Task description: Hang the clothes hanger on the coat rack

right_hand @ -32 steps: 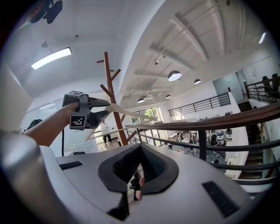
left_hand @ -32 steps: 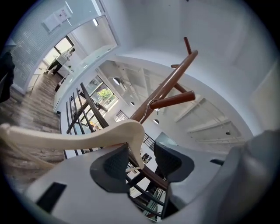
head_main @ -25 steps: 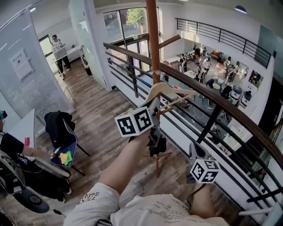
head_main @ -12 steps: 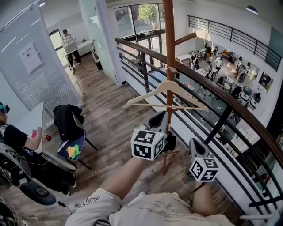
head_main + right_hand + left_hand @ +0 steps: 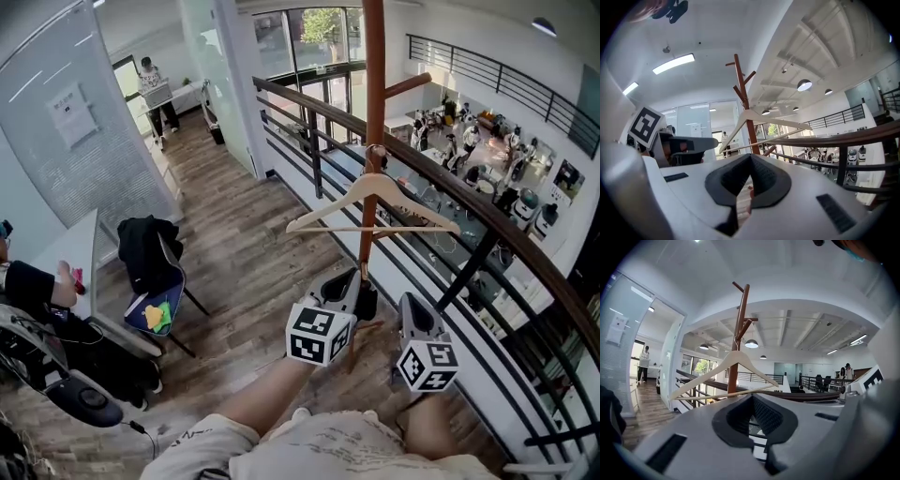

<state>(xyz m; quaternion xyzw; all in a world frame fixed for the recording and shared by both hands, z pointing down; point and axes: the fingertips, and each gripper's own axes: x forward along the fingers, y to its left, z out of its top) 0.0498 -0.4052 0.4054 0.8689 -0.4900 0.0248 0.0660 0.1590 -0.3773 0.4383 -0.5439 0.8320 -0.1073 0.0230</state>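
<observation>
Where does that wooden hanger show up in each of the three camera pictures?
Head view: the hanger hangs just right of centre, on the coat rack.
Left gripper view: the hanger is left of centre, above the jaws.
Right gripper view: the hanger is at centre, above the jaws.
Shared landmark: the coat rack's brown pole.

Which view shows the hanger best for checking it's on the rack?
The head view: the whole hanger hangs by its hook from the coat rack, unobstructed. The left gripper view also shows it whole, from below, hook thin against the pole; the right gripper view, obliquely, hook unclear.
</observation>
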